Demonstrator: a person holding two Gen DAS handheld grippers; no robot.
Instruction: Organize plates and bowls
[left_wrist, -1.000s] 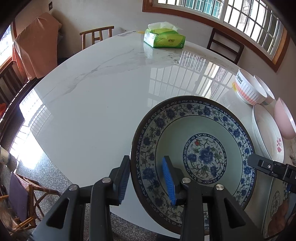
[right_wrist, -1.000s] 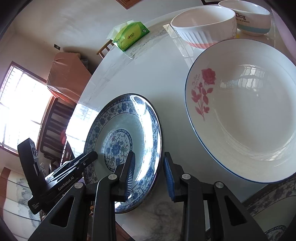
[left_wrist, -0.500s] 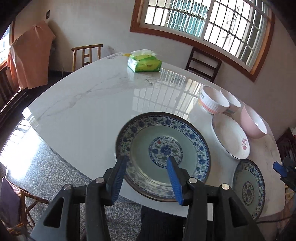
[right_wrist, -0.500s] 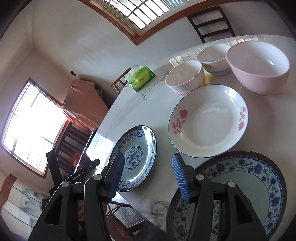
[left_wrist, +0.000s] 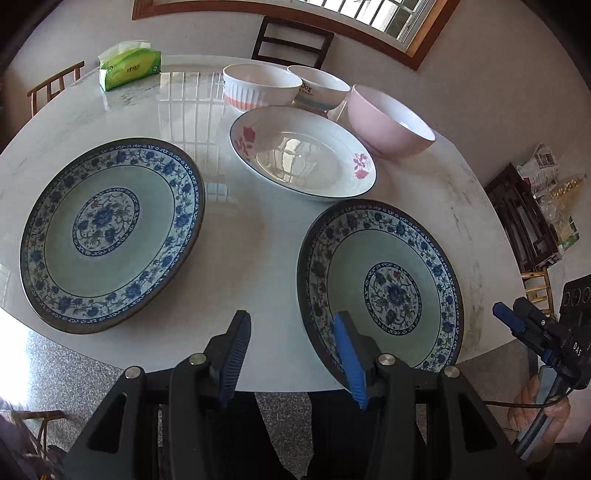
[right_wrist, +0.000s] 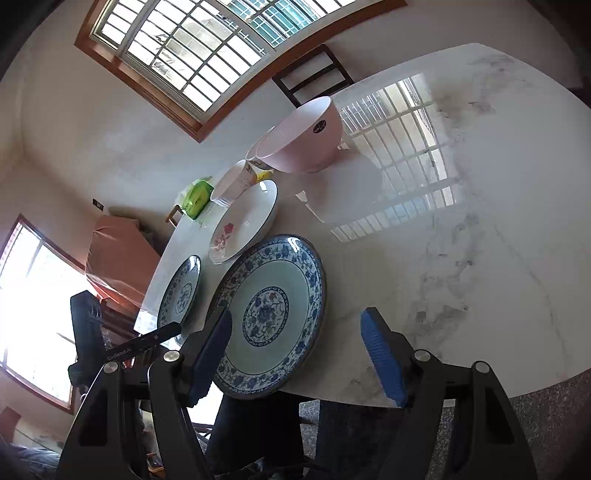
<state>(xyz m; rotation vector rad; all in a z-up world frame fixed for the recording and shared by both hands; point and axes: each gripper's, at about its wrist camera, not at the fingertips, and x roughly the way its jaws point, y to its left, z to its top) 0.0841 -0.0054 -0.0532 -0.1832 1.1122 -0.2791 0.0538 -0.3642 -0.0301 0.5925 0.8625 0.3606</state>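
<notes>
A round white marble table (left_wrist: 258, 251) holds two blue-and-white floral plates, a white rose-patterned plate and three bowls. The left blue plate (left_wrist: 110, 232) lies flat near the table's near edge. The right blue plate (left_wrist: 380, 288) also lies flat, its near rim slightly overhanging that edge. Behind and between them sits the rose plate (left_wrist: 303, 151). Beyond it stand a ribbed white bowl (left_wrist: 262, 86), a small white bowl with a blue band (left_wrist: 319, 88) and a pink bowl (left_wrist: 388, 120). A green tissue pack (left_wrist: 129, 68) rests at the far left.

The left gripper (left_wrist: 291, 354) hovers low at the near edge, level and pointing across the table, its jaws spread open and empty. One blue pad sits just over the right blue plate's near rim.

The right gripper (right_wrist: 295, 350) is held off the table's near edge, tilted, jaws wide open and empty, the right blue plate (right_wrist: 269, 314) ahead between them.

Likely risk: the plates are glazed, shallow and lie flat, so jaws closing on a thin rim could slip or push the overhanging plate off the edge. Stacking blue on blue could chip rims if lowered unevenly
</notes>
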